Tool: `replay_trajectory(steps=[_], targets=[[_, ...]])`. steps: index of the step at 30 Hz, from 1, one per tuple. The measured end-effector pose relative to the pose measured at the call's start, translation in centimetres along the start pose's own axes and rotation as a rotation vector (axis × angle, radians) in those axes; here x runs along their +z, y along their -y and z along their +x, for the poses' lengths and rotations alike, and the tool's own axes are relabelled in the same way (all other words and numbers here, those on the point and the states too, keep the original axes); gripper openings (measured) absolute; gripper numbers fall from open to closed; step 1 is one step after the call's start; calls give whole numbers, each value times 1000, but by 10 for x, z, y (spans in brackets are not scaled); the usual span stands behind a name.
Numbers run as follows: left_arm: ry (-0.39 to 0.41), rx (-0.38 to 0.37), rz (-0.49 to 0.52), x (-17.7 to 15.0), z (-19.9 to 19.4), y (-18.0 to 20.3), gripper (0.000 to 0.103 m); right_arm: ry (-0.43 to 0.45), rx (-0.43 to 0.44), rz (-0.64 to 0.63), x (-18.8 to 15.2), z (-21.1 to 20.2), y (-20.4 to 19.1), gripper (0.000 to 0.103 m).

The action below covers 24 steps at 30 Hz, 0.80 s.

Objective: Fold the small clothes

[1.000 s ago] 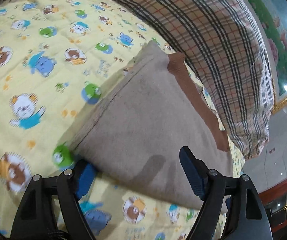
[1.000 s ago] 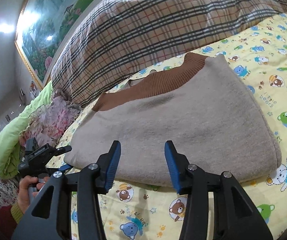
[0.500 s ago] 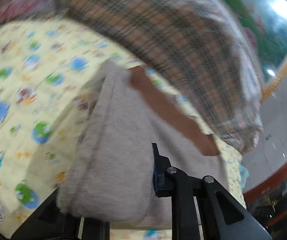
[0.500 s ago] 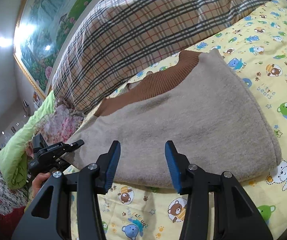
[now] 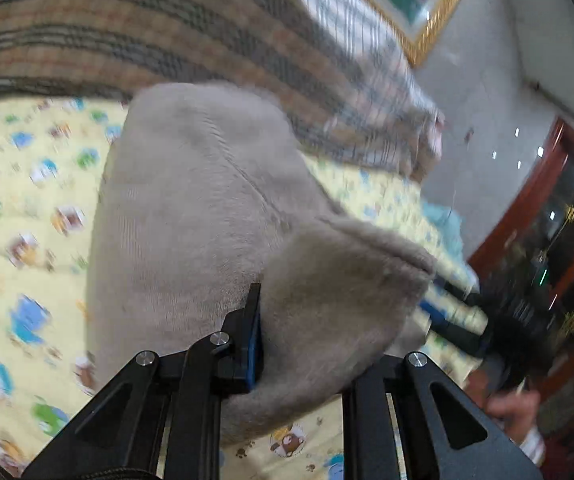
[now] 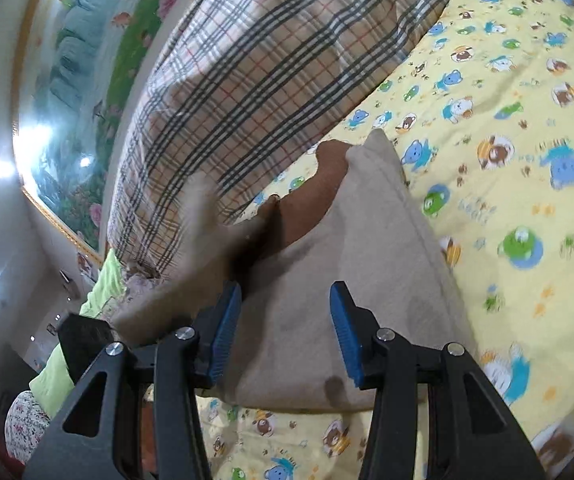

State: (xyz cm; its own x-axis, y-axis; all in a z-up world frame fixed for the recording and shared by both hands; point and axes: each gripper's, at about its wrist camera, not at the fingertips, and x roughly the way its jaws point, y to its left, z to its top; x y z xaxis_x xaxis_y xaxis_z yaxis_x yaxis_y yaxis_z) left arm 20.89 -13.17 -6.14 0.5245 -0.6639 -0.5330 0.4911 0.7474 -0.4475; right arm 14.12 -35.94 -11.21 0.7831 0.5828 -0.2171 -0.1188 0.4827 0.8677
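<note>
A beige knit sweater [image 6: 347, 272] with a brown collar band [image 6: 307, 208] lies folded on the yellow cartoon-print sheet [image 6: 507, 120]. My left gripper [image 5: 283, 320] is shut on a fold of the sweater [image 5: 191, 208] and holds it lifted; the cloth drapes over and hides its right finger. In the right wrist view that raised flap [image 6: 203, 216] is a blur at the left, with the left gripper's black body [image 6: 83, 336] below it. My right gripper [image 6: 285, 320] is open, low over the sweater's near edge, with only flat cloth beneath its blue pads.
A big plaid quilt [image 6: 247, 80] runs along the far side of the bed. A framed painting [image 6: 79, 80] hangs on the wall behind it. A green blanket [image 6: 99, 292] lies at the left. A person's hand [image 5: 515, 404] and a dark wooden cabinet [image 5: 547, 240] show at the right.
My left gripper went from open at the sweater's edge to shut on it, then swept sideways and up, rolling, with the cloth lifted. My right gripper shifted and rolled a little and stayed open.
</note>
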Motion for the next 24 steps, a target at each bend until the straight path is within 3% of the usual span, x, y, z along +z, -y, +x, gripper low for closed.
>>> replay_trajectory(steps=[2, 4, 8, 14, 17, 18, 19, 20, 21, 24], targets=[[-32, 18, 0, -9, 14, -1, 16, -42, 5, -8, 9, 9, -2, 50], [-25, 18, -4, -11, 16, -2, 16, -97, -9, -37, 15, 24, -7, 62], [-21, 14, -12, -9, 12, -4, 17, -191, 49, -33, 22, 62, -11, 65], [-15, 14, -14, -13, 4, -6, 17, -373, 64, 23, 23, 133, -5, 68], [-10, 22, -9, -15, 0, -5, 18, -421, 48, 38, 27, 158, -4, 69], [-10, 27, -5, -16, -1, -4, 18, -425, 47, 27, 28, 164, -6, 67], [-10, 35, 0, -16, 0, -3, 18, -435, 47, 17, 30, 171, -8, 43], [-11, 43, 5, -16, 0, -1, 18, -449, 32, 17, 31, 177, -9, 25], [-10, 48, 10, -14, 0, 1, 18, -458, 19, 29, 34, 180, -7, 18], [9, 36, 14, -7, -4, 15, 18, -438, 21, 9, 42, 174, -12, 17]])
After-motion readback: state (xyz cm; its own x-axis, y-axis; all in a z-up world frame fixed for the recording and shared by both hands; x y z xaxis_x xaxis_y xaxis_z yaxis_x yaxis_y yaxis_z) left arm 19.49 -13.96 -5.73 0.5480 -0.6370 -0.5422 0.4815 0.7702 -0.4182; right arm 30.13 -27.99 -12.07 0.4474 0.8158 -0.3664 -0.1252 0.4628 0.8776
